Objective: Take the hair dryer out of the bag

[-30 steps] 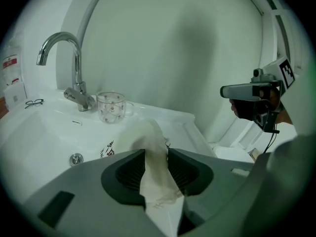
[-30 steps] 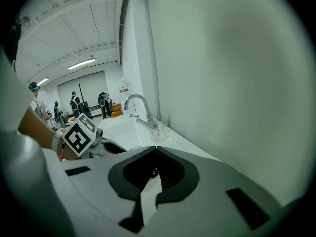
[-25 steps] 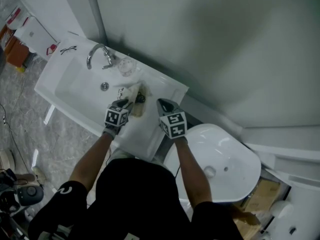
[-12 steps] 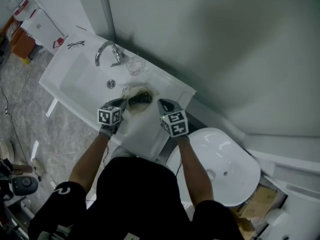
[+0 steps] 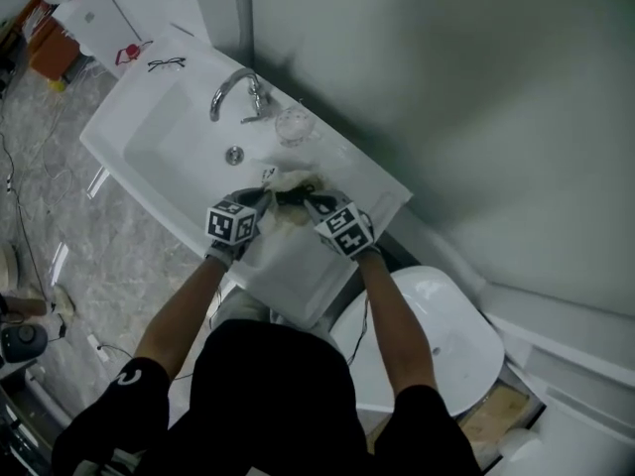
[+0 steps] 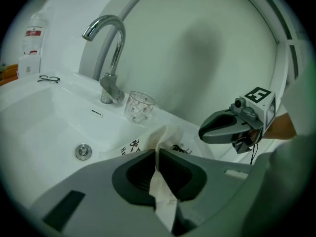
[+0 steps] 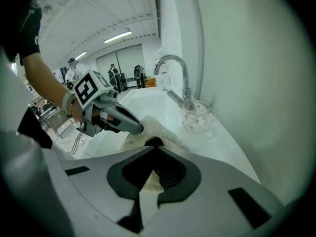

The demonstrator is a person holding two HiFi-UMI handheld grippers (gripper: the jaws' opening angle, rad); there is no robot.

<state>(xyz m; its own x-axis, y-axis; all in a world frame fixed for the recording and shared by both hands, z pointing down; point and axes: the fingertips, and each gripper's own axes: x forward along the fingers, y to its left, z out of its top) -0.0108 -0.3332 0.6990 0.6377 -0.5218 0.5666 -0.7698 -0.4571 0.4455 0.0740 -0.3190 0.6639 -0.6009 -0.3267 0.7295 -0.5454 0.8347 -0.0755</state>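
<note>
A cream cloth bag point(image 5: 282, 180) lies on the white counter point(image 5: 308, 266) to the right of the basin. The dark hair dryer point(image 5: 295, 197) shows in the bag's mouth, mostly covered by cloth. My left gripper point(image 5: 262, 199) is at the bag's left edge; its jaws have just been closing and now pinch a fold of the bag point(image 6: 165, 135). My right gripper point(image 5: 310, 202) is shut, its tips at the bag's mouth just above the dark hair dryer point(image 7: 154, 142). In the right gripper view the left gripper point(image 7: 139, 129) holds the cloth point(image 7: 157, 126).
A chrome faucet point(image 5: 238, 92) and a clear glass point(image 5: 294, 124) stand behind the basin, whose drain point(image 5: 234, 154) is near the bag. Eyeglasses point(image 5: 166, 64) lie at the far left corner. A white toilet point(image 5: 437, 335) is to the right, and the wall runs close behind.
The right gripper has come down and left to the bag's mouth. The left gripper has closed on the bag's edge, and the dark dryer now shows in the mouth.
</note>
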